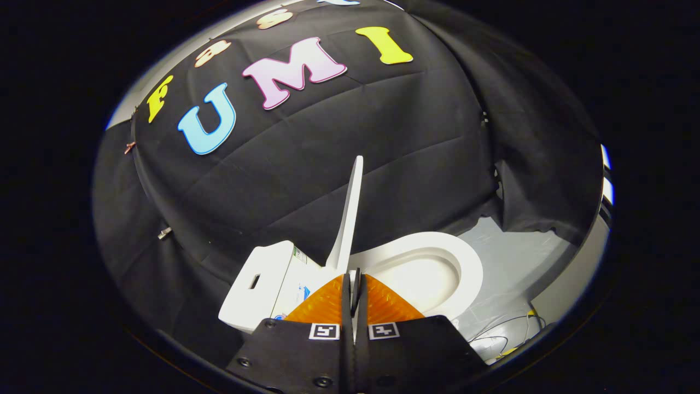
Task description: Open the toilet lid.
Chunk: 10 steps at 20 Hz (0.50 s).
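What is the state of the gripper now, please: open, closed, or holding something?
Gripper: closed on the edge of the raised toilet lid, which stands upright between the two orange fingers, above the toilet seat.

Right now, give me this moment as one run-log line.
gripper: shut on lid edge | toilet lid: raised, near upright | seat: down, bowl exposed | tank: beside the fingers

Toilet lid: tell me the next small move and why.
Probably open the claw and draw it back. The toilet lid stands raised, seen edge-on, its lower edge between the orange fingers, which look closed on it. The seat ring and bowl lie uncovered beside it, so the lift seems done.
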{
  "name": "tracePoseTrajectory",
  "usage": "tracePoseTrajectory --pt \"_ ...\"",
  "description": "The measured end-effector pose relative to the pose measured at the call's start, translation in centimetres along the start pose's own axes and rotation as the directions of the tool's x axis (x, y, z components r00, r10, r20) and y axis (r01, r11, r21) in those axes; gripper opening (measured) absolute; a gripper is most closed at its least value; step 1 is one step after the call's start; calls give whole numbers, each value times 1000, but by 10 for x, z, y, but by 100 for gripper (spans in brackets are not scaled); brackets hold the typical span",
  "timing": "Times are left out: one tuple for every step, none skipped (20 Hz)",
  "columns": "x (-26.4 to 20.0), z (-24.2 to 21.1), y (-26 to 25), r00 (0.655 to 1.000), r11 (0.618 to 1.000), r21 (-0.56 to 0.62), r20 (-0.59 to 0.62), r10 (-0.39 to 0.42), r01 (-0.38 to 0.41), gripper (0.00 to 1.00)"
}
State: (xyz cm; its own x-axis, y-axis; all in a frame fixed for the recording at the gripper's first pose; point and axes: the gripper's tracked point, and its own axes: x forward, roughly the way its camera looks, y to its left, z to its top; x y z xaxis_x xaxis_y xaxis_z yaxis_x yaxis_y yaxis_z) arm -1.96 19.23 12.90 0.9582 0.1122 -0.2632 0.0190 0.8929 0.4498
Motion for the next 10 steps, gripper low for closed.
tracePoseTrajectory --pt "-1 1 7 1000 1000 -14 2 -4 4 5" --pt "-2 0 15 1000 999 -29 0 -16 16 5" --pt "-4 0 20 1000 999 -45 -2 -30 30 5" --pt "-5 1 29 1000 998 -60 5 -30 30 5" --pt "-6 2 38 1000 997 -69 3 -24 24 5" --pt "-7 2 47 1000 997 -76 9 -22 22 5" --pt "-6 1 52 1000 995 -92 10 -29 30 5" --pt "-6 0 58 999 993 -113 17 -39 41 5" --pt "-6 0 62 999 990 -133 22 -47 50 5" --pt "-7 0 69 998 987 -153 30 -52 56 5"
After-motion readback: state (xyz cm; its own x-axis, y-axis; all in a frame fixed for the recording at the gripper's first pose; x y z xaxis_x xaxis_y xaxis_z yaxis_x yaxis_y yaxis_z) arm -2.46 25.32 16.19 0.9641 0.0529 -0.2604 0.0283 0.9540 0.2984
